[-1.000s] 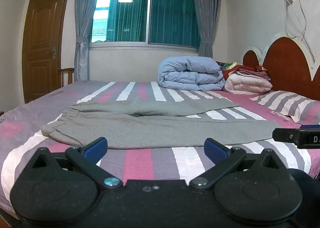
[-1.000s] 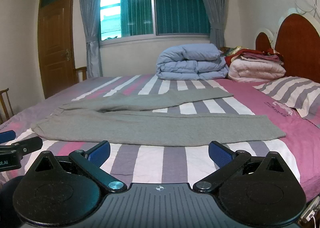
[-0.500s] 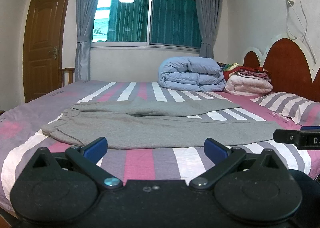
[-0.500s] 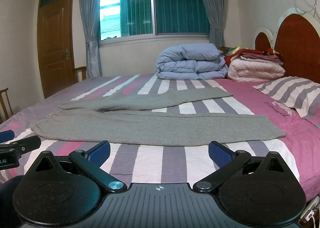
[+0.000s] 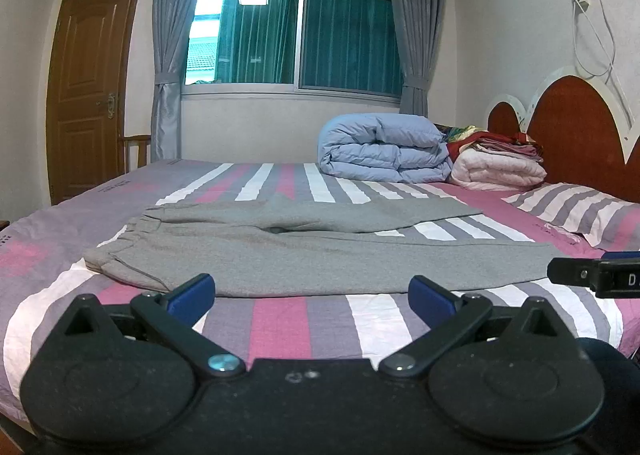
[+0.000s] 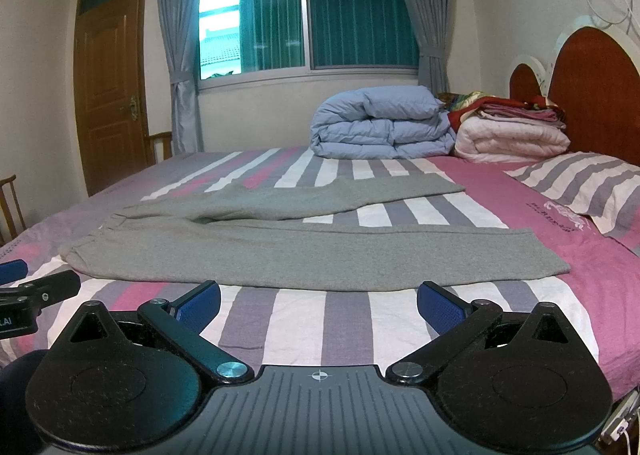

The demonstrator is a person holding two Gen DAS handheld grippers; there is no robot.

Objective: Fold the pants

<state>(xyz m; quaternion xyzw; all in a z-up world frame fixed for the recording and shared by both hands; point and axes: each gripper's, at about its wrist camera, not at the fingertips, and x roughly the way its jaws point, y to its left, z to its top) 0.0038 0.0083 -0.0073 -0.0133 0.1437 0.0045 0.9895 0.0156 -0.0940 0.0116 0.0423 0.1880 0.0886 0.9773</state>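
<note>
Striped bed (image 5: 280,319) fills the room, blue duvet (image 5: 384,147) folded by the headboard. Grey pants (image 5: 304,255) lie flat across the middle, waistband left, legs splayed rightward. Left hand-held gripper (image 5: 312,291) and right hand-held gripper (image 6: 318,303) hover at the near edge, fingers apart, holding nothing.

Left tongs (image 5: 311,291) and right tongs (image 6: 319,301) gape wide, side by side.

The pants (image 5: 304,255) lie flat across the near part of the bed (image 5: 280,319), waistband left, legs running right. Far behind them, a folded duvet (image 5: 380,147) sits on the bed, a stack of blankets (image 5: 500,167) to its right, a pillow (image 5: 580,215) nearer right.
</note>
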